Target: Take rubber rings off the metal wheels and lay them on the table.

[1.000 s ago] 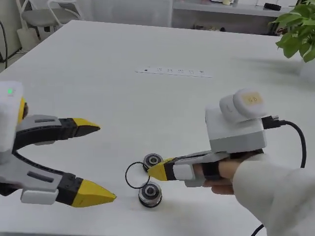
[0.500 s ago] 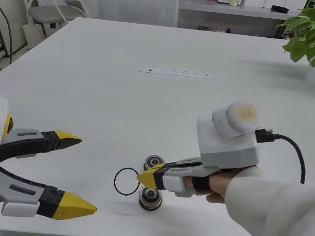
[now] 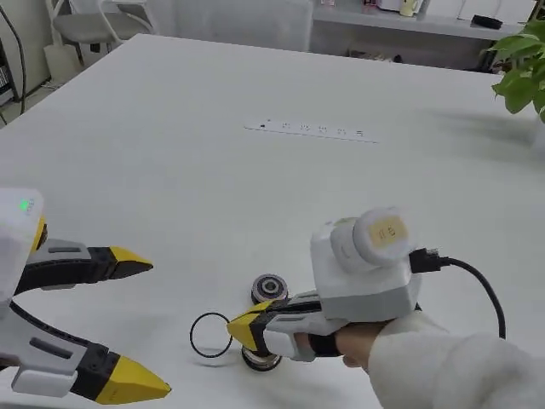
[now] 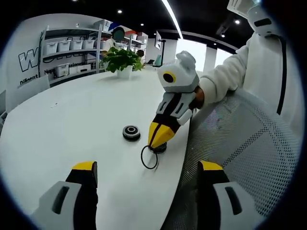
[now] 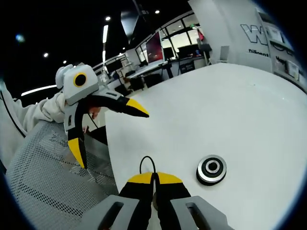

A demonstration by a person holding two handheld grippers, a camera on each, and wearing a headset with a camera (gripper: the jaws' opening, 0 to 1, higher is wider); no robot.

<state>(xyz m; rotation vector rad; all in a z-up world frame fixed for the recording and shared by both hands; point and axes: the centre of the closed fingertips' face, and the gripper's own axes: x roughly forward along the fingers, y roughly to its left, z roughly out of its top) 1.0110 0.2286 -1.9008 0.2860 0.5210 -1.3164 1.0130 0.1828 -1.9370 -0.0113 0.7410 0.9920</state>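
The right gripper (image 3: pixel 243 331) lies low and almost level over the white table (image 3: pixel 255 187), pointing towards the person's left, with a hand (image 3: pixel 362 341) in a white sleeve around its handle. Its yellow-tipped jaws are pressed together on one edge of a thin black rubber ring (image 3: pixel 192 334), which loops out beside the near metal wheel (image 3: pixel 260 358); whether the ring touches the table cannot be told. The far metal wheel (image 3: pixel 270 288) stands just behind the jaw tips. The left gripper (image 3: pixel 153 328) hangs near the table's edge, well apart from the ring, its jaws spread wide and aimed at the wheels
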